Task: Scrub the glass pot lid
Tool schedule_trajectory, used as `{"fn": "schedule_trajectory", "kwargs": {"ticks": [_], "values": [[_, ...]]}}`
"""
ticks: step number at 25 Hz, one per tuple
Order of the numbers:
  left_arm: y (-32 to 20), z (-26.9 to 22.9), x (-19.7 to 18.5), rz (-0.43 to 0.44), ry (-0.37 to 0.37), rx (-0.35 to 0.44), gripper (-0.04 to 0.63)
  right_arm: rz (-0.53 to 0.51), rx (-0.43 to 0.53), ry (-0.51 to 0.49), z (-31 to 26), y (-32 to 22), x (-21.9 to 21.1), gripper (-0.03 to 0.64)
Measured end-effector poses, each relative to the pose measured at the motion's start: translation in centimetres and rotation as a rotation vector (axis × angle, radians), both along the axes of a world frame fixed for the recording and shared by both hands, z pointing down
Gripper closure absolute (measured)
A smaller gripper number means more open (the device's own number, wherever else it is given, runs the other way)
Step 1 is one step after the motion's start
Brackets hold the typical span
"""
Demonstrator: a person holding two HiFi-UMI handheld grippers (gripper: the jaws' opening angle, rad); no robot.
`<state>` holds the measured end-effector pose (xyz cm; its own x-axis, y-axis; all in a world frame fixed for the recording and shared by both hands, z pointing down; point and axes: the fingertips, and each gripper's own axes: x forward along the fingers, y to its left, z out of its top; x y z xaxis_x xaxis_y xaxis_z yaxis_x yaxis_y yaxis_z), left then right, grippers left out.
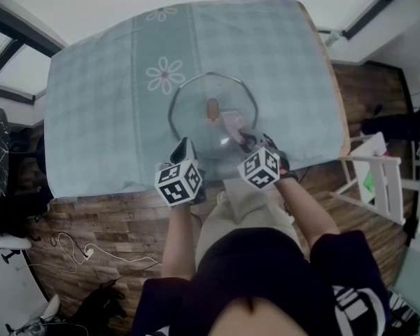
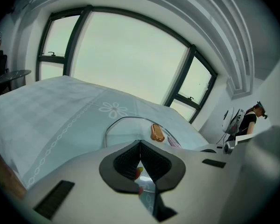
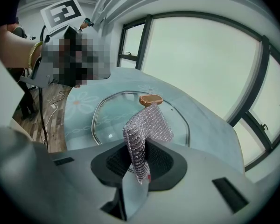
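The glass pot lid (image 1: pixel 196 123) lies dome-up on the cloth-covered counter (image 1: pixel 91 117), near its front edge, with its brown knob (image 1: pixel 213 108) on top. It looks stiff, smooth, breakable and likely to slide under pressure, so the metal rim or the knob seems the safest place to hold it. The left gripper (image 1: pixel 185 147) sits at the near-left rim with its jaws closed together; whether they pinch the rim is unclear. The right gripper (image 1: pixel 250 141) has its jaws clamped on a soft, silvery mesh scrubbing cloth (image 1: pixel 232 124), which drapes over the glass beside the knob. No pot or basin is in view.
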<state>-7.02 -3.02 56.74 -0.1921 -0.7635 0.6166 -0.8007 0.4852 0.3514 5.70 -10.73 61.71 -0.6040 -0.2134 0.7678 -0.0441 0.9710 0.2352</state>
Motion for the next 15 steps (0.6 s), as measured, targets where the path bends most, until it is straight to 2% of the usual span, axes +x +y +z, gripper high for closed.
{"fn": "schedule_trajectory", "kwargs": {"ticks": [15], "values": [[2.7, -0.5, 1.4, 0.028, -0.008, 0.005, 0.595, -0.014, -0.021, 0.022, 0.8, 4.0, 1.5, 0.537]]}}
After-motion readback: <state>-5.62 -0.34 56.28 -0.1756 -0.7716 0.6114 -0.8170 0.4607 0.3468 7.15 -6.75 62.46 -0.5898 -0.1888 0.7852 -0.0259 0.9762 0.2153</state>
